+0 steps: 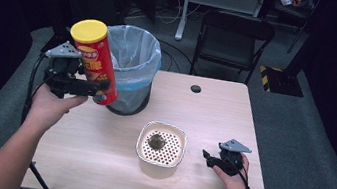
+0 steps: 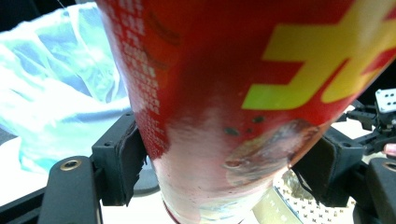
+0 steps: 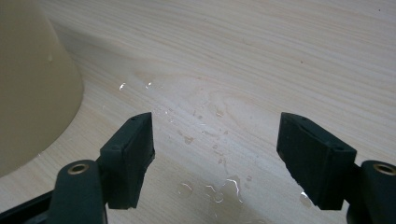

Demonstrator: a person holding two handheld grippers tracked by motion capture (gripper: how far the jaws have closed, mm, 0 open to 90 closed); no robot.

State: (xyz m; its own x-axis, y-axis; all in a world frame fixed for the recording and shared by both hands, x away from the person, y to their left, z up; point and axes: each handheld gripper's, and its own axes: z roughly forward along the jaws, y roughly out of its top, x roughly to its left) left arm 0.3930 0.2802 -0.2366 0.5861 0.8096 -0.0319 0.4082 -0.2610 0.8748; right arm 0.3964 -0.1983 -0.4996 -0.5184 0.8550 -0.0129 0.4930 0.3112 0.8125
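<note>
Right now your left claw (image 1: 87,87) is pinching the red chip can (image 1: 94,61) near its lower end, one black pad pressed against each side of the tube. The can has a yellow lid and yellow print on its wall, and it is held up off the surface (image 1: 214,111), tilted so the lid leans toward your left while the bottom points toward the bin. In the left gripper view the can (image 2: 224,93) stands between the two pads (image 2: 122,163), and its lower wall looks pale and scuffed.

Just behind and beside the can stands the waste bin (image 1: 132,66), lined with a light blue bag; the can's lower end sits in front of the bin's wall, close to it, though you cannot tell whether they touch.

Your right claw (image 1: 206,157) rests low on the surface near its right edge, its jaws spread with nothing between them. In the right gripper view its pads (image 3: 130,154) frame bare wood dotted with small water drops (image 3: 219,184).

Between your hands, near the front of the surface, sits a cream container (image 1: 160,149) with a perforated insert and a dark clump on it. Its side (image 3: 32,88) lies just beside your right claw.
</note>
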